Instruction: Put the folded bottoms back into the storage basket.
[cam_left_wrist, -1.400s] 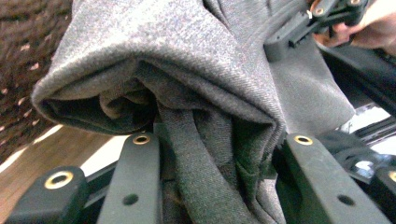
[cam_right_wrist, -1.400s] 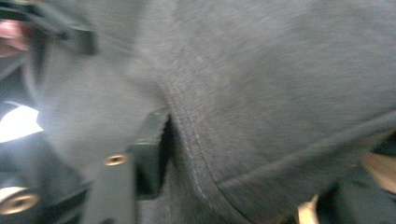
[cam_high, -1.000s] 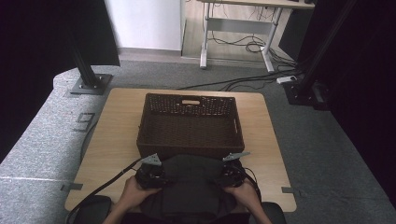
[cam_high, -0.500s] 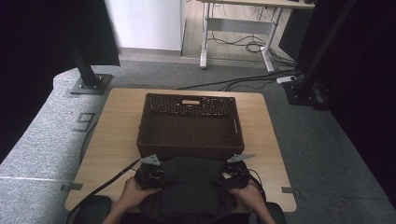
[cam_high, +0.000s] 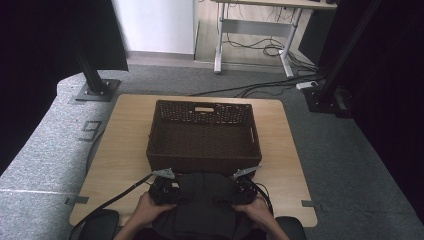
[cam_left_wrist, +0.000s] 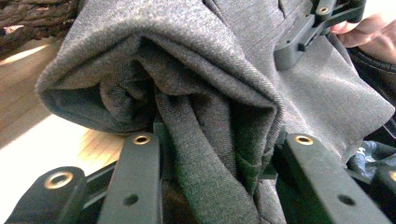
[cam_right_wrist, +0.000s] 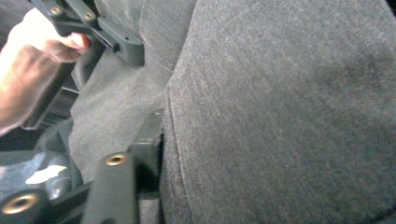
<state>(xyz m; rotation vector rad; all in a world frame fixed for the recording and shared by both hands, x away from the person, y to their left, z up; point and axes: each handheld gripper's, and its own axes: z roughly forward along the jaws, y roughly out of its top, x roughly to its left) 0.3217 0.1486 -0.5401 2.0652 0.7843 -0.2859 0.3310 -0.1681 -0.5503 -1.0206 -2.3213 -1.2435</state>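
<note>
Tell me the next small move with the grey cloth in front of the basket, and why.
Probably lift the folded grey cloth and carry it forward over the near wall of the wicker basket. The left tongs are clamped on a thick fold, the right tongs have just been closing on the other side with cloth against the jaw, and the cloth sits just short of the basket.
</note>
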